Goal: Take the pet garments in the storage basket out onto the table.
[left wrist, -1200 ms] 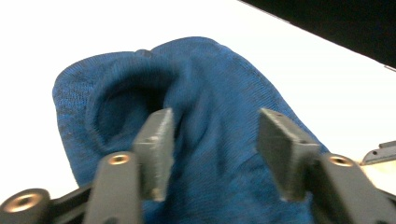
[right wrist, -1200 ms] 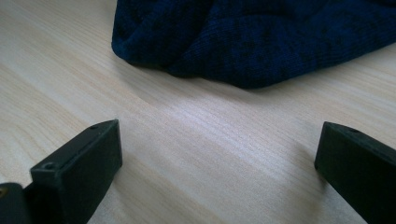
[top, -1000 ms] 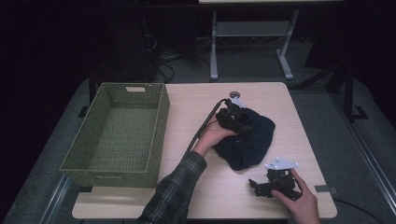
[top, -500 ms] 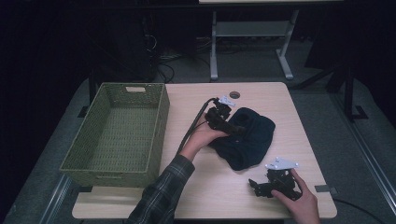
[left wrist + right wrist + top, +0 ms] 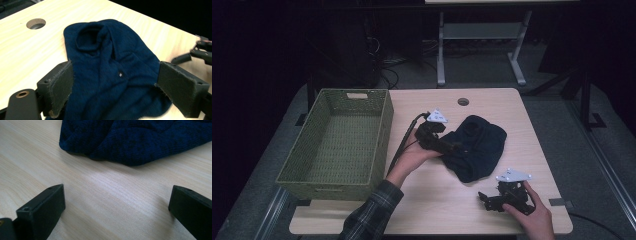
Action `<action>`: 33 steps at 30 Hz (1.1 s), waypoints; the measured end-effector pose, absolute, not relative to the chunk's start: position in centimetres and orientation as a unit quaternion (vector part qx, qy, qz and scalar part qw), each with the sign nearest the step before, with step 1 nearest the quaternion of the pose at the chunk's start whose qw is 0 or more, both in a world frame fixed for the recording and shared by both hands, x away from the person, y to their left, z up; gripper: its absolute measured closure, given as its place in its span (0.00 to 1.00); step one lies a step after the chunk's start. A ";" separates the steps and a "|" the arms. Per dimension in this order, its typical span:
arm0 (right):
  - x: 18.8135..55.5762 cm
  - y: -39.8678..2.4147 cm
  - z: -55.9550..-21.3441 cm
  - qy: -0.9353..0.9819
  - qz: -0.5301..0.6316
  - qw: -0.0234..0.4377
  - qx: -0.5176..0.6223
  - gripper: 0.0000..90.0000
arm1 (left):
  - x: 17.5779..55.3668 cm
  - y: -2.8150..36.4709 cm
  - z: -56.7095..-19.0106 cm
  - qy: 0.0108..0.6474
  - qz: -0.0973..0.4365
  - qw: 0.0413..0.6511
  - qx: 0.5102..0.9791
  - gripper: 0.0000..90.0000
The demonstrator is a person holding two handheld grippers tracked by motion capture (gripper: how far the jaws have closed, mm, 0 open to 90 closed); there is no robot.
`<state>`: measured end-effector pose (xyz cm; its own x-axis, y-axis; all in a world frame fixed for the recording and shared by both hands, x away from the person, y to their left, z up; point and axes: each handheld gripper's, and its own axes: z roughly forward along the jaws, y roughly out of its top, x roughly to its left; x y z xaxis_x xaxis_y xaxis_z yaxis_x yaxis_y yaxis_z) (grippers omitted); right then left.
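Left gripper (image 5: 451, 146) slid back toward the basket (image 5: 362, 95), jaws just opened around the blue hat (image 5: 479, 147) mid-table. Right gripper (image 5: 487, 199) idles open. Closing now might snag loose fabric.

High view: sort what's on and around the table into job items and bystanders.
In the job: dark blue knit garment; left gripper, jaws open astride it; right gripper, open on bare table.
Bystanders: green wicker basket; metal stand behind the table.
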<state>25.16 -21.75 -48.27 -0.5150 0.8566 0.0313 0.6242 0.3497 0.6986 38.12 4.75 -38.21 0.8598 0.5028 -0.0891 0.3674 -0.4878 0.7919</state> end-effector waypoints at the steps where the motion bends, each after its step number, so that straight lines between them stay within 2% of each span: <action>1: 25.2 -21.7 -48.3 0.803 0.335 0.173 0.461 0.00 | 37.8 5.0 -38.3 0.252 0.078 0.436 0.861 0.15; 18: 25.2 -21.7 -48.3 0.803 0.335 0.173 0.461 0.00 | 33.1 9.2 -40.7 0.288 0.098 0.450 0.840 0.15; 33: 25.2 -21.8 -48.3 0.803 0.335 0.175 0.460 0.00 | 30.5 10.9 -44.2 0.296 0.089 0.407 0.860 0.15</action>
